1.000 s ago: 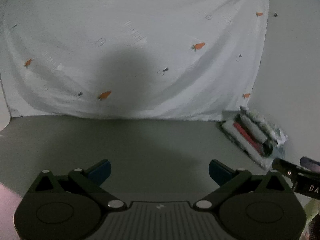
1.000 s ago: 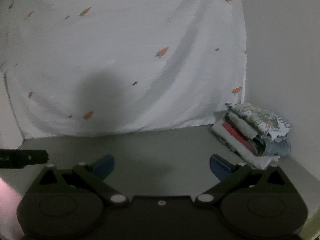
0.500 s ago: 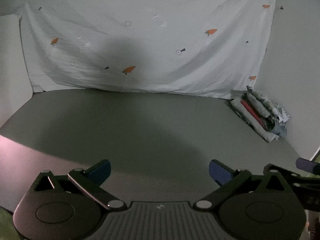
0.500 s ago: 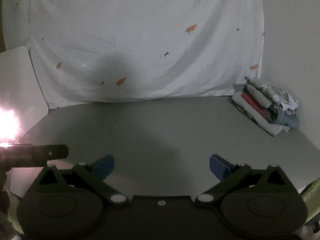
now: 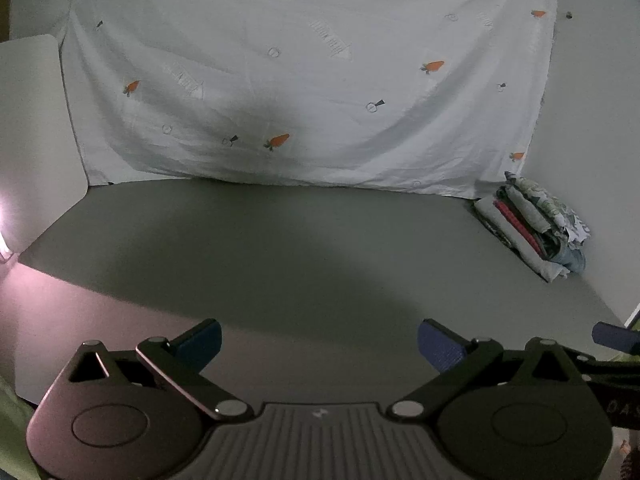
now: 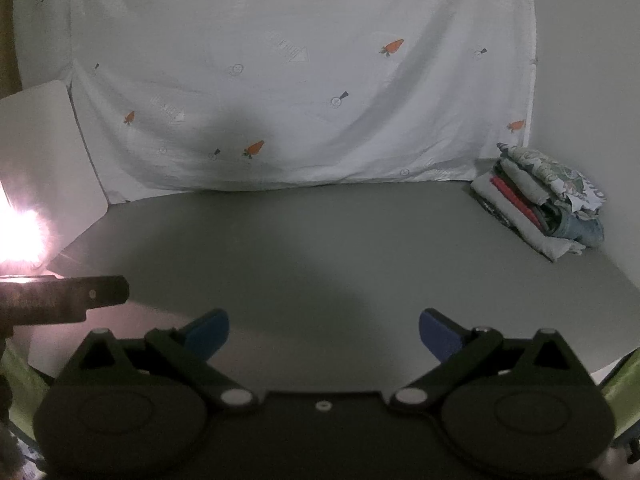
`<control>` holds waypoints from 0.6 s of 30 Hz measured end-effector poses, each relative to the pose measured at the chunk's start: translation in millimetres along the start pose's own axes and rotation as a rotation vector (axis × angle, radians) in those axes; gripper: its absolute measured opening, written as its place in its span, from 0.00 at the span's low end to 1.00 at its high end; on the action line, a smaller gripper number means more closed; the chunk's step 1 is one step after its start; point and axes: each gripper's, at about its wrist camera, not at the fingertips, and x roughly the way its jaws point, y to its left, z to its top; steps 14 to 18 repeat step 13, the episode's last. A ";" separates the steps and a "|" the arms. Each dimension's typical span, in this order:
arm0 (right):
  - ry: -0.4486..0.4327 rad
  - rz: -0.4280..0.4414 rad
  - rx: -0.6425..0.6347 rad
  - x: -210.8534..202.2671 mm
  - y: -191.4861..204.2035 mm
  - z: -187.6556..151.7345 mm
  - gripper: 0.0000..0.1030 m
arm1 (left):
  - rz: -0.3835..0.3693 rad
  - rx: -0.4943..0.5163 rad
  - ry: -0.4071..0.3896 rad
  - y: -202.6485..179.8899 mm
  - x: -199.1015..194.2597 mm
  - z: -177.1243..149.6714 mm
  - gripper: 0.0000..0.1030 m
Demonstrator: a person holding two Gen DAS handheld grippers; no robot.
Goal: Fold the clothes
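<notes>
A stack of folded clothes [image 5: 534, 226] [image 6: 544, 204] lies at the far right corner of the grey table [image 5: 300, 248] [image 6: 320, 248], against the wall. My left gripper [image 5: 319, 342] hangs open over the table's near edge, its blue pads wide apart and holding nothing. My right gripper [image 6: 323, 332] is open too, also over the near edge and holding nothing. The left gripper's dark body [image 6: 64, 298] pokes in at the left of the right wrist view. Part of the right gripper [image 5: 612, 338] shows at the right edge of the left wrist view.
A white sheet with small orange carrots [image 5: 312, 80] [image 6: 304, 76] hangs behind the table. A white board [image 5: 36, 132] [image 6: 44, 156] leans at the left end, with a bright glare [image 6: 16, 236] beside it. A plain wall [image 5: 592, 120] bounds the right side.
Both grippers have pulled back from the sheet toward the near edge, so the whole tabletop and the left board have come into view. Both stay open.
</notes>
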 end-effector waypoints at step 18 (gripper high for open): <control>0.000 0.008 -0.008 2.5 4.1 1.4 1.00 | 0.012 0.015 -0.002 -1.6 -3.0 -2.9 1.00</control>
